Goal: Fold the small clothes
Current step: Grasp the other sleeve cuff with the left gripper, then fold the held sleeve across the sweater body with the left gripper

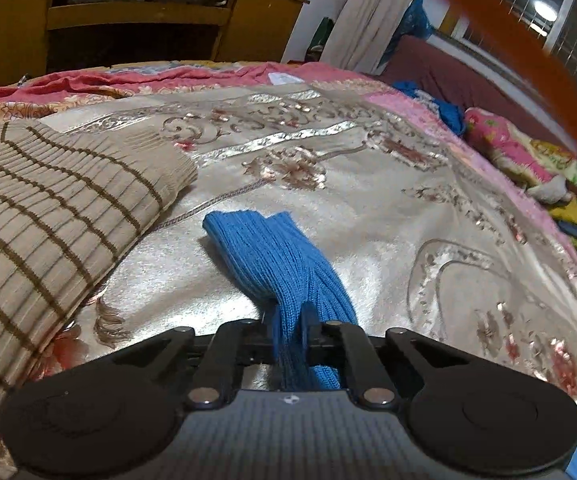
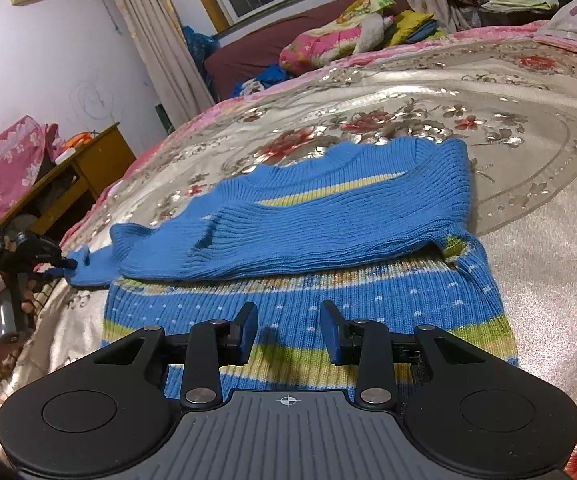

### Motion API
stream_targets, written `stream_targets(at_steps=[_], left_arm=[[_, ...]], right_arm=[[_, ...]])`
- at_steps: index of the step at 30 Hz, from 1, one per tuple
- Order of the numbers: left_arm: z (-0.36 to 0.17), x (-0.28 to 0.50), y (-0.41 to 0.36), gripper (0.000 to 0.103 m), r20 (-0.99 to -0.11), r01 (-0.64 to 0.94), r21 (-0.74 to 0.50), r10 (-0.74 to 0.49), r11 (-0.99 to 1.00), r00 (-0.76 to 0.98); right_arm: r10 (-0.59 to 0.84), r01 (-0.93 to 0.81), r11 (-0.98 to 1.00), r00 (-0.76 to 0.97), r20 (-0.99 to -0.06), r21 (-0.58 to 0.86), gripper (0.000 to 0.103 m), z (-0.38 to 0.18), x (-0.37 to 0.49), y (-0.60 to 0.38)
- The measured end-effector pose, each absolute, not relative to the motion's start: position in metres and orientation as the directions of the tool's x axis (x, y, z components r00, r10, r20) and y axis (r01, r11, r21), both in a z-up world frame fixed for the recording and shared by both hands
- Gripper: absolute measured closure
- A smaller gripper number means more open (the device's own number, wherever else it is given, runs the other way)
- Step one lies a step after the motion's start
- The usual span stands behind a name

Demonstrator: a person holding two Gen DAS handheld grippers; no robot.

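Note:
A small blue knit sweater [image 2: 328,220] with yellow-green stripes lies flat on the silver floral bedspread [image 2: 528,208]. One sleeve is folded across its chest. My right gripper [image 2: 290,330] is open and empty, hovering just above the sweater's striped hem. My left gripper [image 1: 290,320] is shut on the other blue sleeve [image 1: 276,256], whose cuff end lies ahead of the jaws on the bedspread [image 1: 368,200]. In the right wrist view the left gripper [image 2: 68,263] shows at the far left, pinching that sleeve's end.
A beige striped garment [image 1: 44,216] lies to the left of the sleeve. A wooden desk [image 1: 136,12] stands beyond the bed. A maroon sofa [image 2: 256,56] with a pile of clothes [image 2: 328,46] stands under the window.

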State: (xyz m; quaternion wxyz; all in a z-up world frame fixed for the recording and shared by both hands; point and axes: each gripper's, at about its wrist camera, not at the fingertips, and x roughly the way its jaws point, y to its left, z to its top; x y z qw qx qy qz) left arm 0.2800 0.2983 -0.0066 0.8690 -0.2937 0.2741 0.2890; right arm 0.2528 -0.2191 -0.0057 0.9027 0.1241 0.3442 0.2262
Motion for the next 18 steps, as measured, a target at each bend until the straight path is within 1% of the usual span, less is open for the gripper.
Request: stream_targets(at_steps=[4,6,9,12,15,18], left_arm=[[0.007,0.277,0.286,0.089,-0.611,-0.602,-0.364,0.306,0.711,0.730],[0.018,0.277,0.276,0.089,-0.589,-0.553,-0.387,0.263,0.738,0.764],[0.039,0.278,0.252,0.089,-0.543,-0.437,-0.442,0.154,0.784,0.825],[0.059,0.281,0.216,0.089,-0.500,-0.300,-0.458,0.036,0.837,0.865],[0.072,0.282,0.168,0.089,-0.470,-0.144,-0.439,-0.091,0.887,0.878],[0.074,0.283,0.113,0.089,-0.466,0.003,-0.378,-0.193,0.926,0.864]], right_arm=[[0.493,-0.315,0.866,0.666,-0.560,0.388,0.069,-0.005,0.252,-0.221],[0.491,-0.309,0.866,0.671,-0.556,0.392,0.068,-0.005,0.252,-0.222],[0.494,-0.302,0.863,0.672,-0.553,0.404,0.068,-0.004,0.253,-0.225],[0.494,-0.300,0.862,0.674,-0.549,0.408,0.068,-0.004,0.253,-0.225],[0.495,-0.300,0.862,0.677,-0.545,0.409,0.068,-0.003,0.252,-0.226],[0.495,-0.299,0.861,0.677,-0.545,0.410,0.068,-0.003,0.252,-0.226]])
